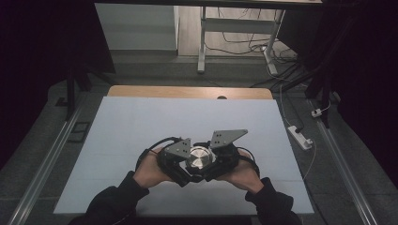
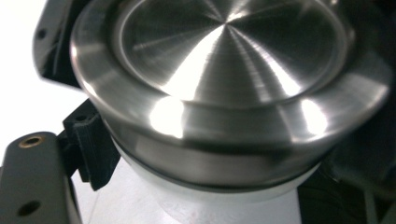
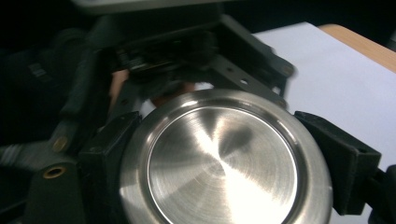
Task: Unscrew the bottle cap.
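Near the front edge of the white sheet, between our 2 hands, sits a jar with a steel lid; a pale body shows under that lid in the left gripper view. The lid faces up, so its axis runs straight up from the table, and any twist has to turn about that line.

The left gripper comes in from the left and is fully closed, by our reading on the jar below the lid, though its pads are hidden in its own view, where 1 black jaw stands at the lower left beside the pale wall. The right gripper comes in from the right. In its own view its 2 black jaws sit against opposite sides of the lid's rim, clamped on it.

So the lid lies dead centre between the tools, equally near both hands, with the right one higher on it. We judge this to be the start of unscrewing: left steadies, right turns.

Beyond the sheet lie the wooden table edge and cables on the floor.
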Demonstrator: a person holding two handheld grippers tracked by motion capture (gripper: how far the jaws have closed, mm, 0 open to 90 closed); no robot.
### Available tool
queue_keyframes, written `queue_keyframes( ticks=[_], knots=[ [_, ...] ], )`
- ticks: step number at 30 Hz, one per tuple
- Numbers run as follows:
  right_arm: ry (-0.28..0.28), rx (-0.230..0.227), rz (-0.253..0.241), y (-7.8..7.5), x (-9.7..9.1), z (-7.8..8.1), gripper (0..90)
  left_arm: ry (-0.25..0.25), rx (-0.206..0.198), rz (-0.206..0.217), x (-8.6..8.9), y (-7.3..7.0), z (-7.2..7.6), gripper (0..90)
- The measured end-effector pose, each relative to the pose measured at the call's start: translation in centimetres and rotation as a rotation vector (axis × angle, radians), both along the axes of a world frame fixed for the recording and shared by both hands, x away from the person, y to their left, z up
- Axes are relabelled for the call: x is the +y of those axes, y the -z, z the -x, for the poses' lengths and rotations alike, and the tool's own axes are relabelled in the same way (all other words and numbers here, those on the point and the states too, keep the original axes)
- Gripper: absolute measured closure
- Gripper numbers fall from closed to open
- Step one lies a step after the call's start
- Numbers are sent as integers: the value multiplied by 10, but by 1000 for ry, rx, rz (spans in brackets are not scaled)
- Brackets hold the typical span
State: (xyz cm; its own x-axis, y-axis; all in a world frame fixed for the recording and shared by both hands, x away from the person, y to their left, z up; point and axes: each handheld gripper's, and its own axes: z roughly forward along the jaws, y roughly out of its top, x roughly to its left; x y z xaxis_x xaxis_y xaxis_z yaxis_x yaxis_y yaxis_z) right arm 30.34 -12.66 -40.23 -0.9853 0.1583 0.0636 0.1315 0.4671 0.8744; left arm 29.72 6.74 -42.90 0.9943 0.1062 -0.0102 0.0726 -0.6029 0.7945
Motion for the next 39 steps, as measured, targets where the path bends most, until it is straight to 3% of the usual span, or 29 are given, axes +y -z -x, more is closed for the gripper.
queue_keyframes(
  ticks=[5,8,9,11,15,17,18,19,20,22,25,28,32,34,37,39],
  knots=[
    [-98,-25,-2,-1,-4,1,187,55,14,-1,-3,1,2,153],
    [-169,-17,-31,1,-8,-1,189,95,28,11,-3,2,2,153],
    [-197,-13,-39,2,-9,-2,186,94,23,9,-4,2,2,153],
    [-203,-7,-42,2,-10,-3,167,74,3,3,-4,1,3,153],
    [-91,-12,-35,-7,-11,-1,41,-34,-28,13,2,-2,0,153],
    [-8,-17,-34,-12,-12,1,36,-103,-38,26,6,-4,-1,153],
    [41,-28,-28,-13,-12,1,35,-103,-38,26,6,-4,-1,153],
    [85,-36,-21,-14,-12,2,37,-165,-49,36,8,-5,-2,154],
    [121,-41,-21,-15,-11,3,43,-189,-53,35,8,-5,-2,154],
    [187,-47,-22,-15,-8,6,65,-215,-52,37,8,-5,-2,154],
    [239,-59,-30,-14,-2,10,123,-236,-59,25,5,-6,0,153],
    [271,-108,-38,-14,1,16,187,-213,-62,21,4,-7,2,153],
    [211,-86,-35,-18,-3,16,194,-125,-34,40,5,-8,1,153],
    [141,-76,-39,-19,-6,15,194,-46,-23,55,8,-8,1,153],
    [-9,-29,-53,-21,-11,11,194,78,12,89,9,-7,2,153],
    [-107,-14,-72,-21,-14,9,193,128,23,102,7,-6,4,153]
  ],
)
